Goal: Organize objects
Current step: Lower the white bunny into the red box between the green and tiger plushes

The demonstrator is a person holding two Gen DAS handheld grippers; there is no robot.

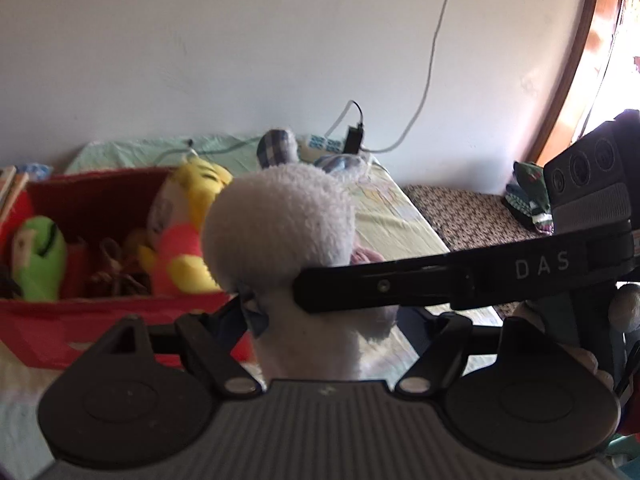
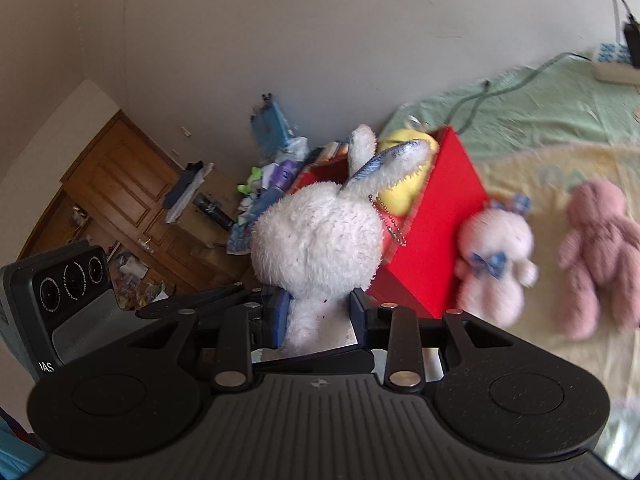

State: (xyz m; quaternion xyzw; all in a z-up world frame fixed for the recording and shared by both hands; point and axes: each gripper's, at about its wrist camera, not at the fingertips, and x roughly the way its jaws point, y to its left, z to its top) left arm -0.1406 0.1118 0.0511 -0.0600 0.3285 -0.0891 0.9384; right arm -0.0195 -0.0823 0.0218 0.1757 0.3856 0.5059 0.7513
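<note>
A white plush rabbit (image 1: 280, 220) with a denim-lined ear (image 2: 392, 156) hangs in the air between both grippers. My right gripper (image 2: 320, 314) is shut on its body, blue pads (image 2: 280, 312) pressing both sides. In the left wrist view the right gripper's black finger (image 1: 440, 276) crosses in front of the toy. My left gripper (image 1: 324, 316) also closes around the rabbit's body; its left pad (image 1: 246, 310) touches the fur and the other pad is hidden. Behind stands a red box (image 1: 120, 312) holding a yellow plush (image 1: 200, 184) and a green one (image 1: 40, 256).
On the bed beside the red box (image 2: 432, 240) lie a small white bunny with a blue bow (image 2: 496, 256) and a pink teddy (image 2: 600, 248). A power strip (image 1: 324, 144) with cables sits by the wall. A wooden cabinet (image 2: 120, 184) stands past the bed.
</note>
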